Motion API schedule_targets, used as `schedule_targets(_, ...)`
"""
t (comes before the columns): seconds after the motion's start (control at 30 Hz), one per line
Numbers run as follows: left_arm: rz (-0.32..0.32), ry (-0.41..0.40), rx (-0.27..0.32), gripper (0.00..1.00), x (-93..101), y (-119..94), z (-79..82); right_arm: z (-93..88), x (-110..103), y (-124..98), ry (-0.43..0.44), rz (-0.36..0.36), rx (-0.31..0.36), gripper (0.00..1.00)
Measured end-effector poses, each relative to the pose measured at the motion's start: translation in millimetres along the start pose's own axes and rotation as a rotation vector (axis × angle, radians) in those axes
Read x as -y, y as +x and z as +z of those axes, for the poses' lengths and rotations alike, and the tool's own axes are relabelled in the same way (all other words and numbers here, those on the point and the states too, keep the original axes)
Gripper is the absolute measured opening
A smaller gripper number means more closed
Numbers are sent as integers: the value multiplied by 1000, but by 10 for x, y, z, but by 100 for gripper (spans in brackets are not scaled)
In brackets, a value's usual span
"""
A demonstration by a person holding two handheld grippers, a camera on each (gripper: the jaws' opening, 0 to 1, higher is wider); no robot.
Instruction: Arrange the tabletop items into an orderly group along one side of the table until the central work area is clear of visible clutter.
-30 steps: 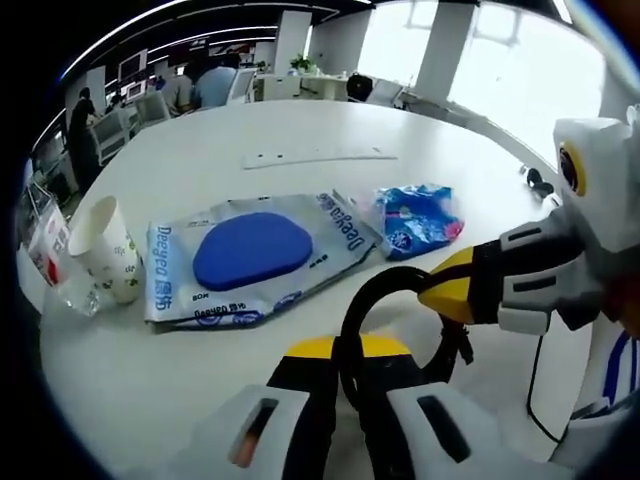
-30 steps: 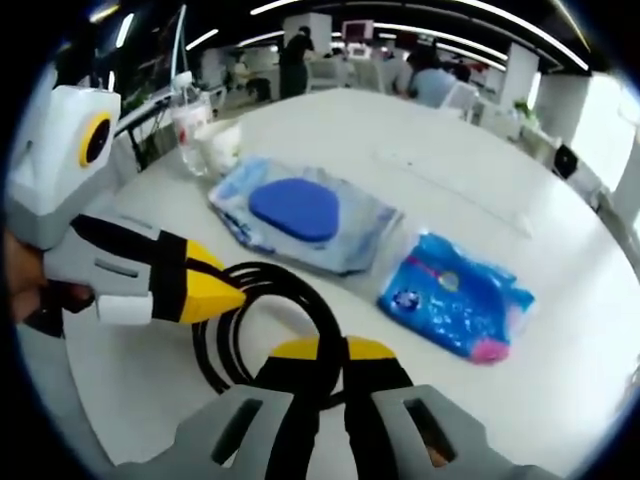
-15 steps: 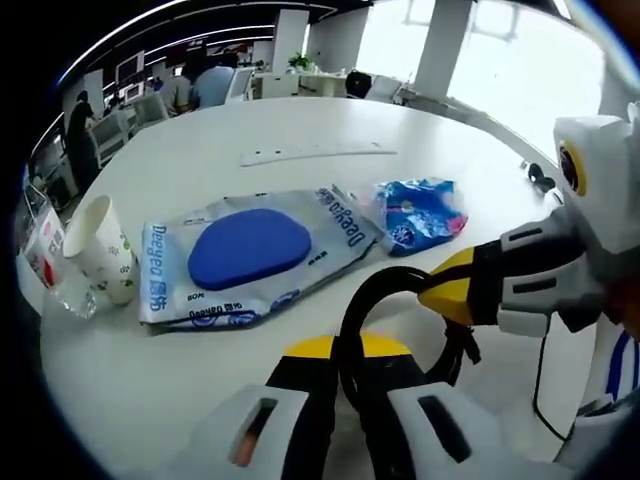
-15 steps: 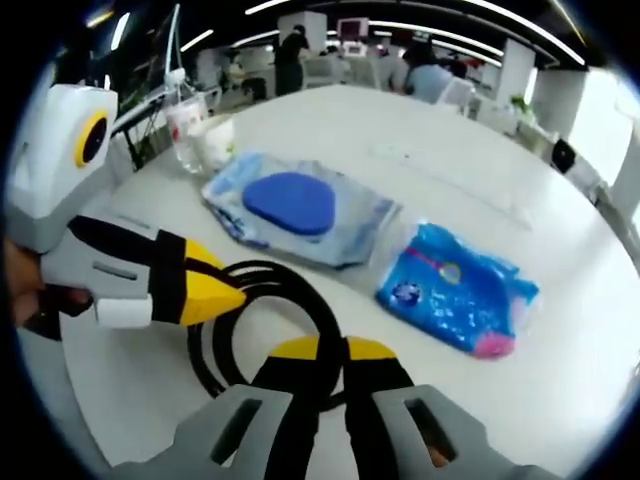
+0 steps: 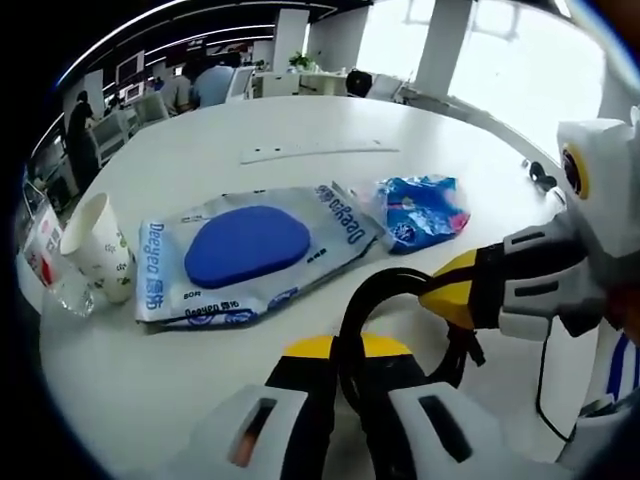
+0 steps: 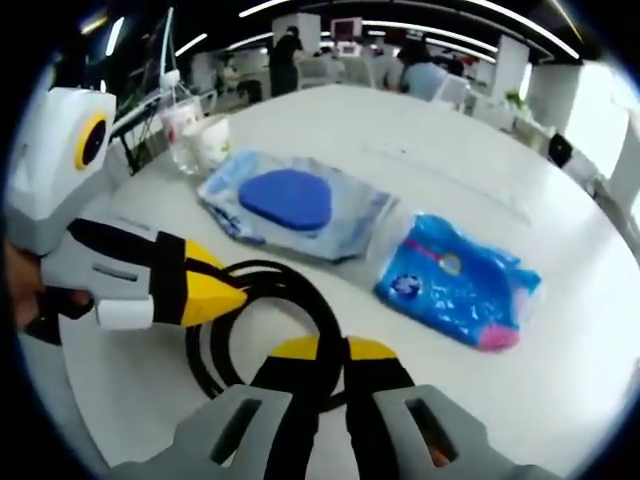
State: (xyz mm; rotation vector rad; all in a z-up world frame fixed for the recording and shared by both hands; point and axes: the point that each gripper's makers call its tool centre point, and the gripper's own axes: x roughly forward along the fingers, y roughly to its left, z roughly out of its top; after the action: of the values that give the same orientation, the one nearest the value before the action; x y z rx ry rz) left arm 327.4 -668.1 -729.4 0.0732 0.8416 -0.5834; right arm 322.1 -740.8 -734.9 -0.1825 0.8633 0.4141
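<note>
Both the left gripper [image 5: 335, 352] and right gripper [image 6: 333, 352] have fingers clamped on the coiled black cable [image 6: 262, 300]. It looks floppy and light, best held across bundled loops so it cannot uncoil on the desk [image 5: 300, 125].

The wet-wipes pack [image 5: 250, 255] lying flat on the white table carries the brand "Deeyeo" in blue letters. It reads once along the pack's short edge near the paper cup [image 5: 100, 250], and once upside down at the opposite end beside the small blue tissue packet [image 5: 420, 212]. Smaller print runs along the pack's near edge, too fine to read. The tissue packet bears a round logo whose lettering I can't make out.
</note>
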Motion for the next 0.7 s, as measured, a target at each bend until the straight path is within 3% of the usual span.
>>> schedule_targets(0.7, 2, 14, 2, 6, -5, 46, -5, -36, 26, 49, 16, -8, 9, 5)
